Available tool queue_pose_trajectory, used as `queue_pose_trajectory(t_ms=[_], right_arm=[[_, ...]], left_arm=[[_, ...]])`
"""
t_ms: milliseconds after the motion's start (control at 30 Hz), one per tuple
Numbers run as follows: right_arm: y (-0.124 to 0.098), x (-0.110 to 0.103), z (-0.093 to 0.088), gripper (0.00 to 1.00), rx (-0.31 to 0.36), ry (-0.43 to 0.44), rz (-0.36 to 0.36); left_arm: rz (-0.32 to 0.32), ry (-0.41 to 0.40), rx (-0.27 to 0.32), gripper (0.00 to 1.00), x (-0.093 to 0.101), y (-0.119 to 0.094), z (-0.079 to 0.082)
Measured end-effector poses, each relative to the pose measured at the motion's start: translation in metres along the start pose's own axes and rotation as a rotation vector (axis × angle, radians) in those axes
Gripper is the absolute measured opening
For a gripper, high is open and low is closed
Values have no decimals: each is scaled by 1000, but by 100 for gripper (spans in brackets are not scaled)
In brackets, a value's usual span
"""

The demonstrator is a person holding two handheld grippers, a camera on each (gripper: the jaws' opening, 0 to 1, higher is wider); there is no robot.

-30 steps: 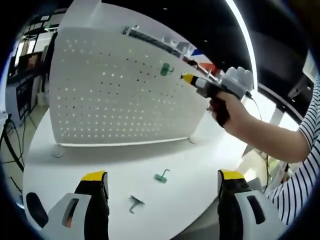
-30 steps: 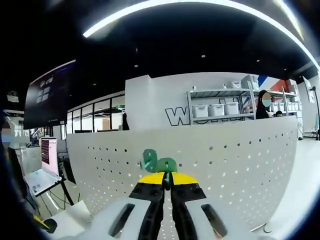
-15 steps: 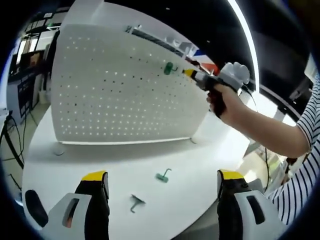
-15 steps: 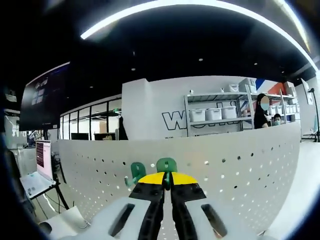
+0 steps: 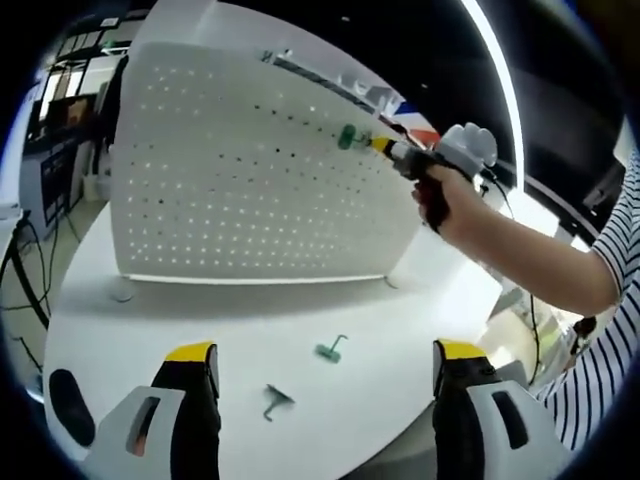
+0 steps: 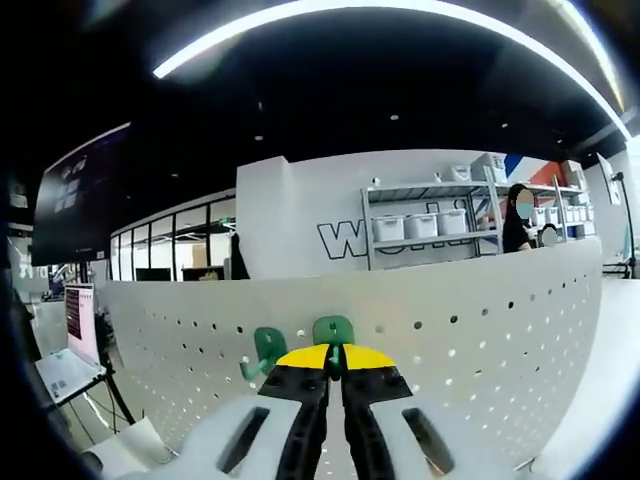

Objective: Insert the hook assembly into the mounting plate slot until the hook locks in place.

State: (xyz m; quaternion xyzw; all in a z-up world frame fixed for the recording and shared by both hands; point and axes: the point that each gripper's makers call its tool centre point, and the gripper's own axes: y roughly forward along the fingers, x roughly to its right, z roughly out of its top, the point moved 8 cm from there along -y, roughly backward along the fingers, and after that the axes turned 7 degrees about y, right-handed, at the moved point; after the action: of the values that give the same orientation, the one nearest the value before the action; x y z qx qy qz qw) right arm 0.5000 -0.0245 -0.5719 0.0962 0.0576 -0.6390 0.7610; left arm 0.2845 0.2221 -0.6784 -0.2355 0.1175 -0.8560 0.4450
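A white pegboard [image 5: 250, 170] stands upright on the round white table [image 5: 150, 330]. In the left gripper view, my right gripper [image 5: 378, 145], held by a hand, presses a green hook [image 5: 347, 137] against the board's upper right area. In the right gripper view, my right gripper [image 6: 335, 357] is shut on the green hook's rounded tab [image 6: 333, 330] right at the pegboard [image 6: 480, 330]. A second green hook piece [image 6: 268, 345] sits on the board just left of it. My left gripper [image 5: 325, 360] hangs open low over the table's front edge, holding nothing.
On the table in front of the board lie a loose green hook [image 5: 330, 349] and a grey hook [image 5: 275, 401]. A person's striped sleeve [image 5: 620, 300] reaches in from the right. Behind the board are shelves with white bins [image 6: 425, 222] and a person [image 6: 520, 215].
My right gripper has carried the green hook up and in against the pegboard, ending beside the other green piece. The left gripper's view has only shifted slightly.
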Motion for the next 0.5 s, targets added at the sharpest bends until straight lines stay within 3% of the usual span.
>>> queue_pose_trajectory(t_ms=[500], right_arm=[[6, 2, -2, 0, -5, -11, -34]], left_arm=[[0, -7, -6, 88, -1, 0, -3]])
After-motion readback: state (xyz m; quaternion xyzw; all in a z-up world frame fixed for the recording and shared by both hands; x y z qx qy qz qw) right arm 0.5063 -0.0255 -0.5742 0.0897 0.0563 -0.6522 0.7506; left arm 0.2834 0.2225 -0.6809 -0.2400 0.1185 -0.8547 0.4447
